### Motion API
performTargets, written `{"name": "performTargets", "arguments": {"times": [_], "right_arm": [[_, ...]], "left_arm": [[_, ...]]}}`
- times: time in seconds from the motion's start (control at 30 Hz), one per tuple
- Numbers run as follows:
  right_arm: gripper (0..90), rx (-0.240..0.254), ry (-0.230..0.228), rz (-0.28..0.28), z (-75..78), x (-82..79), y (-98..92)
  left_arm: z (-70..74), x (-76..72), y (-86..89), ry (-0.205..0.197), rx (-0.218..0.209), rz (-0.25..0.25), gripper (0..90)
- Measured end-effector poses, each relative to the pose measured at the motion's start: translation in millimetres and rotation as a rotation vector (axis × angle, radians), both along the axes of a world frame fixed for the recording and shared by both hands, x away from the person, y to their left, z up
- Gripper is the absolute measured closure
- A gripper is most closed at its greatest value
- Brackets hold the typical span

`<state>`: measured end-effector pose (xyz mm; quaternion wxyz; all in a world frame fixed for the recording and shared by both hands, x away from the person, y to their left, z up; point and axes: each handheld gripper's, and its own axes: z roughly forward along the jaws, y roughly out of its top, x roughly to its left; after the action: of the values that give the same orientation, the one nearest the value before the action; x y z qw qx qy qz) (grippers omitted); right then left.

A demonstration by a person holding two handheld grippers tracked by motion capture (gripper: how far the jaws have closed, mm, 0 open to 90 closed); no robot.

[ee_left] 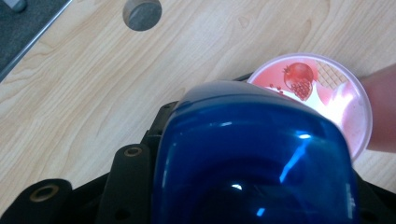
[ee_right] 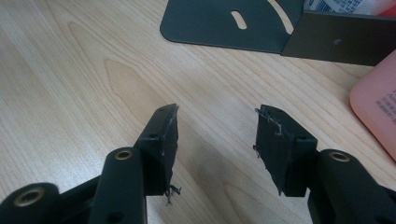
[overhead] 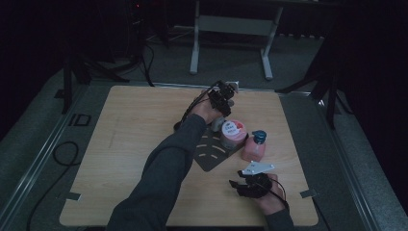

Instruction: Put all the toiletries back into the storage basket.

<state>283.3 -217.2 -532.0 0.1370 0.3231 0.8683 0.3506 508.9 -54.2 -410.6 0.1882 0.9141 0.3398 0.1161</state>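
Glossy blue object (ee_left: 252, 158) sat clamped between left gripper (overhead: 222, 98) fingers, far over counter (overhead: 134, 144); right gripper (overhead: 248, 185) fingers gaped empty, near right.

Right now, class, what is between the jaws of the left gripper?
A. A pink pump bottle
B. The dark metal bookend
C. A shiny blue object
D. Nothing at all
C: in the left gripper view a glossy blue object sits between the left gripper's jaws, above the pomegranate-lidded tub.
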Motion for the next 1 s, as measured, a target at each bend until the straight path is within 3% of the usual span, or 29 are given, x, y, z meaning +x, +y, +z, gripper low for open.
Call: {"name": "performTargets", "arguments": {"times": [0.3, 1.0], "right_arm": [[48.0, 0.001, 0.001, 0.0, -0.5, 0.0, -0.3], [47.9, -0.002, 0.003, -0.005, -0.6, -1.3, -1.7]], "left_arm": [[-2.7, 3.4, -2.5, -0.003, -0.025, 0.017, 54.8], [-12.0, 6.3, -6.1, 0.005, -0.034, 0.027, 54.9]]}}
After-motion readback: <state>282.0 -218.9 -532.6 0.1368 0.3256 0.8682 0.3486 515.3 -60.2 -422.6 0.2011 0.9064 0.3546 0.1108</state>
